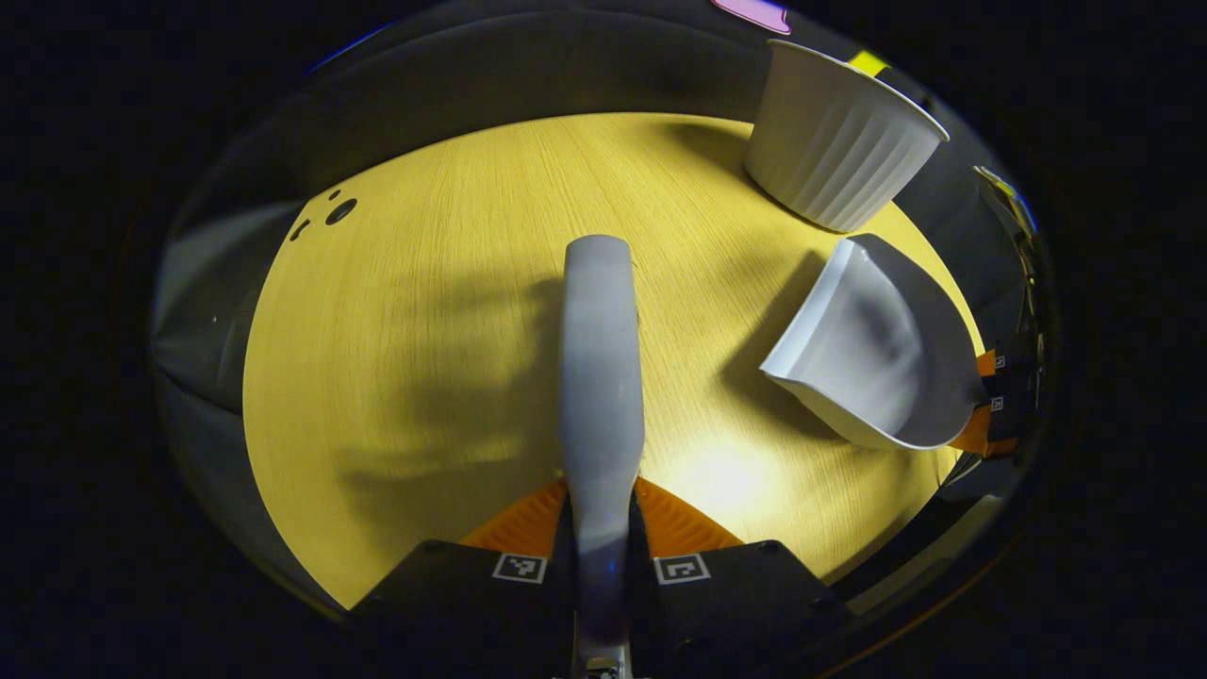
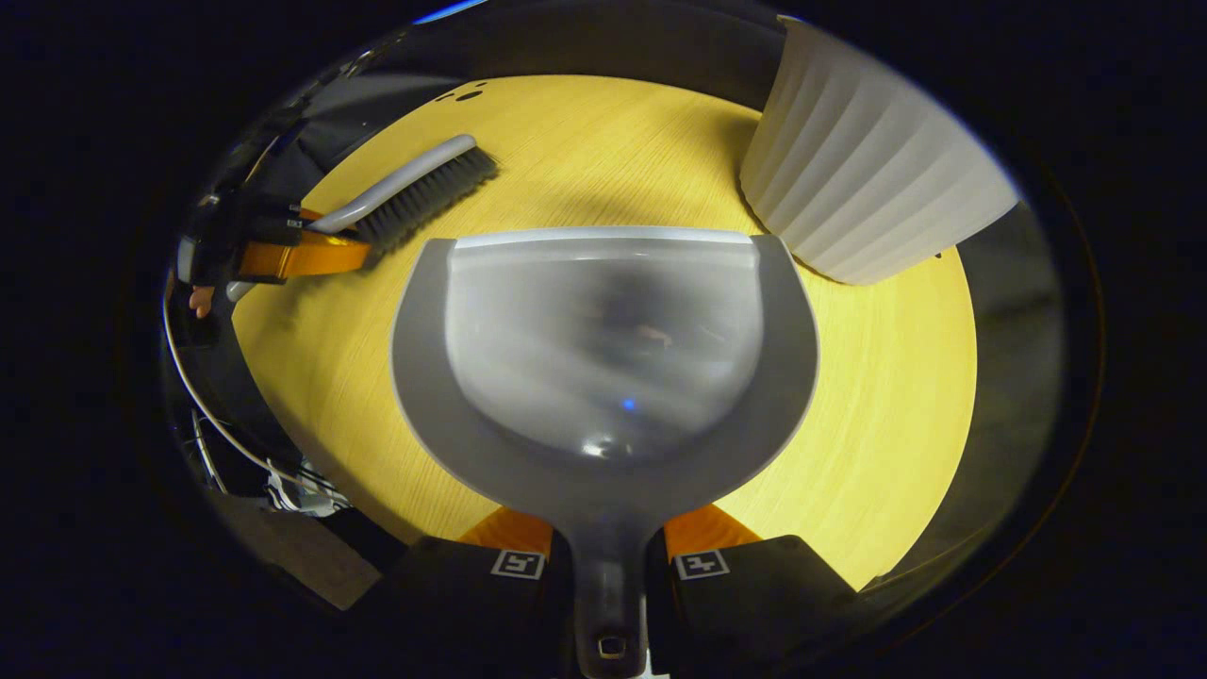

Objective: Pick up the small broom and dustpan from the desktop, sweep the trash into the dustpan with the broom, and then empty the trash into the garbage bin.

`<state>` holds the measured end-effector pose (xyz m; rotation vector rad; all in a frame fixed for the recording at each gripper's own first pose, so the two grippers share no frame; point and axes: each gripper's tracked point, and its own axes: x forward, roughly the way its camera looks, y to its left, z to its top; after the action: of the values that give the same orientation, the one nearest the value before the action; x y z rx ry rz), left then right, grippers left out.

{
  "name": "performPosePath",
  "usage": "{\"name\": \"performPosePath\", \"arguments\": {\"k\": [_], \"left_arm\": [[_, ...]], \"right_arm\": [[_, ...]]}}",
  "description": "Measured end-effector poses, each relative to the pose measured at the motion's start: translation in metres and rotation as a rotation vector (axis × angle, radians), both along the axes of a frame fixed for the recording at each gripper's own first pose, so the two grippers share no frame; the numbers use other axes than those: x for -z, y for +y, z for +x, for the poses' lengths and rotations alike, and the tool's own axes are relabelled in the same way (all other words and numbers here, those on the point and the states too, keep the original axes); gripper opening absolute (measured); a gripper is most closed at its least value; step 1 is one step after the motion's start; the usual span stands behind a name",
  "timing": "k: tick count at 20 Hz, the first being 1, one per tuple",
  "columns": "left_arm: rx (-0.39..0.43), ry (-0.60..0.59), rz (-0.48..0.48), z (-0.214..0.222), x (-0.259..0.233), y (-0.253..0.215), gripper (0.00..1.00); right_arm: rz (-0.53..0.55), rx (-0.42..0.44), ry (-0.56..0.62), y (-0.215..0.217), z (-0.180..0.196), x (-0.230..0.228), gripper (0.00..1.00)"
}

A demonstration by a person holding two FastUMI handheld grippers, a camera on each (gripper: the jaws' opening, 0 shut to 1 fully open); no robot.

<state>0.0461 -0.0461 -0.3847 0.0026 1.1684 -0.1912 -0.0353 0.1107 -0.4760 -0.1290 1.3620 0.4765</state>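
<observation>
My left gripper [image 1: 602, 523] is shut on the grey small broom [image 1: 599, 358], whose back runs straight ahead over the yellow desktop [image 1: 424, 377]. In the right gripper view the same broom [image 2: 415, 189] shows dark bristles pointing down at the upper left, held by the left gripper [image 2: 283, 255]. My right gripper [image 2: 608, 533] is shut on the handle of the grey dustpan [image 2: 603, 358], whose scoop looks empty. From the left gripper view, the dustpan [image 1: 877, 349] hangs tilted at the right and casts a shadow. Small dark specks [image 1: 335, 209] lie near the desktop's far edge.
A white ribbed garbage bin [image 1: 839, 141] stands at the far right of the round desktop, close beyond the dustpan's lip; the same bin [image 2: 868, 160] rises large in the right gripper view. A hand [image 2: 200, 300] shows behind the left gripper. Cables [image 2: 283, 481] hang below the table edge.
</observation>
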Motion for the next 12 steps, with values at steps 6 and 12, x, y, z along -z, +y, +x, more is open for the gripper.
{"name": "performPosePath", "arguments": {"k": [6,12], "left_arm": [[-0.006,0.026,0.038,-0.003,0.001,0.004,0.27],[0.018,0.026,0.088,-0.003,-0.002,0.01,0.33]], "right_arm": [[-0.039,-0.043,0.02,0.001,-0.001,0.02,0.35],[-0.015,-0.033,0.027,0.003,-0.001,0.022,0.36]]}}
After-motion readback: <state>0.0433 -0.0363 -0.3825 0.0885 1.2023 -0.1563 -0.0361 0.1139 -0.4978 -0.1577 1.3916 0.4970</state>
